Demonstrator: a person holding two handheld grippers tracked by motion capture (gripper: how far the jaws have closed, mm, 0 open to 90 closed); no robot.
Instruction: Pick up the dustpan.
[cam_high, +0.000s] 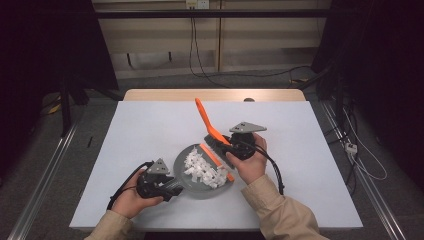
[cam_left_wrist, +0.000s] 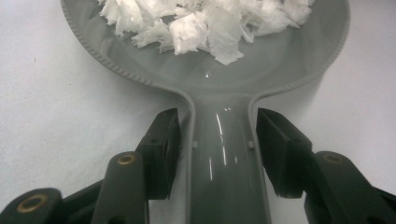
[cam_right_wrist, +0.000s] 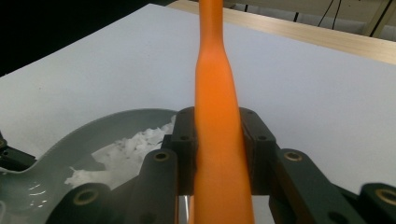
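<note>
The grey dustpan (cam_high: 197, 187) lies flat on the white table (cam_high: 150, 125), near my side, its pan heaped with white paper scraps (cam_high: 204, 169) and its handle (cam_left_wrist: 229, 172) pointing back toward my left hand. It looks like light, stiff, glossy plastic, so I judge it will slip if pinched weakly and tip its load if lifted unevenly; the handle just behind the pan is the place to take it, squarely from both sides. My left gripper (cam_left_wrist: 218, 149) straddles exactly that spot, but its jaws stand slightly off the handle on either side, released rather than gripping. The scraps are feather-light and loose, so any jolt or quick tilt would scatter them. My right gripper (cam_right_wrist: 218, 154) is clenched on the orange handle of the brush (cam_high: 212, 131), with the dark bristles (cam_high: 220, 150) down at the far rim of the pan, beside its orange lip (cam_high: 216, 160), and the handle slanting up and away. The brush seems rigid in the handle and soft at the bristles, easy to steer from this low hold. Beyond the table's far edge, cables trail across the floor (cam_high: 240, 75).
</note>
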